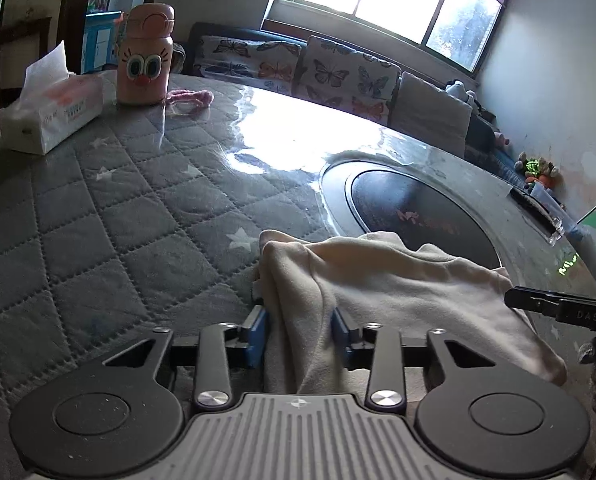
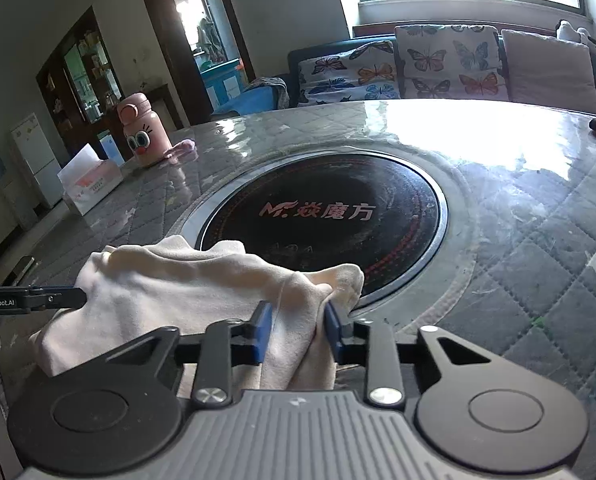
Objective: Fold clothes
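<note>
1. Left wrist view: my left gripper (image 1: pixel 300 328) is clamped on a bunched edge of the cloth (image 1: pixel 398 292); both blue pads press into the fabric, which rises in a ridge between them.
2. Same view: my right gripper (image 1: pixel 538 304) enters at 3 o'clock, its black tip at the cloth's far edge.
3. Right wrist view: my right gripper (image 2: pixel 298 330) is clamped on the opposite bunched end of the cloth (image 2: pixel 177 288); fabric hangs down between the pads.
4. Same view: the left gripper (image 2: pixel 57 298) shows at 9 o'clock, side-on at the cloth's left end.
5. Cloth is cream, stretched between the two grippers, over the quilted table (image 2: pixel 538 248), its far edge overlapping the round black cooktop (image 2: pixel 326 208).
6. At 11 o'clock in the left view: pink bottle (image 1: pixel 145 56) upright, tissue box (image 1: pixel 53 116) just beside it.
</note>
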A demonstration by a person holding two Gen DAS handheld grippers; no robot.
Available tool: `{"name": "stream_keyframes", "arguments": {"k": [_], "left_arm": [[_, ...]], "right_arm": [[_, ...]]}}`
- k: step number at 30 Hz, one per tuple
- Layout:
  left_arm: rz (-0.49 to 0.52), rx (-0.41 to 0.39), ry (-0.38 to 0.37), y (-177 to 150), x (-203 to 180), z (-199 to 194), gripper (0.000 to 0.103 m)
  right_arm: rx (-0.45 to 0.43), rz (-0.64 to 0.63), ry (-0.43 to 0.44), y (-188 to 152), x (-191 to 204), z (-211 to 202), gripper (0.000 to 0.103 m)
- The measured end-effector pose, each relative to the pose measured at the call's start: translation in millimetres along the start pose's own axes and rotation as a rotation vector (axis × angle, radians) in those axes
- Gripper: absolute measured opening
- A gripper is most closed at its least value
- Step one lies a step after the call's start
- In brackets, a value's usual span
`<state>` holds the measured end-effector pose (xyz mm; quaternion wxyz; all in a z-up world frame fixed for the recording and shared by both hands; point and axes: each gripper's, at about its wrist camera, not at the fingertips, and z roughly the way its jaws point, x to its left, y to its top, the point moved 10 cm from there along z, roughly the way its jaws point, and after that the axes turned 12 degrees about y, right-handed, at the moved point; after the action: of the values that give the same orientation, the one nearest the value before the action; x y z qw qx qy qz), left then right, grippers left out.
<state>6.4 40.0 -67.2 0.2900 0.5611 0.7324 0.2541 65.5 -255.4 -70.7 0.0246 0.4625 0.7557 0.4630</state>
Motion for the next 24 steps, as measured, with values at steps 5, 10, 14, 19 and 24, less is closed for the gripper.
{"name": "stream_keyframes", "arguments": {"k": [5, 10, 14, 19, 24], "left_arm": [[-0.003, -0.002, 0.006, 0, -1, -1, 0.037], [-0.003, -0.002, 0.017, -1, 0, -1, 0.039], [-0.006, -0.002, 0.01, -1, -2, 0, 0.032], [0.018, -0.021, 0.013, 0, -8, -3, 0.019], [0.034, -0.034, 0.016, 1, -12, -6, 0.019]], "right_arm": [[-0.001, 0.012, 0.001, -1, -1, -2, 0.022], [-0.011, 0.032, -0.008, -2, -8, -3, 0.024], [-0.018, 0.047, 0.004, -2, -9, -1, 0.024], [-0.035, 0.028, -0.007, 0, -4, -1, 0.01], [-0.042, 0.016, -0.007, 1, -1, -3, 0.009]]}}
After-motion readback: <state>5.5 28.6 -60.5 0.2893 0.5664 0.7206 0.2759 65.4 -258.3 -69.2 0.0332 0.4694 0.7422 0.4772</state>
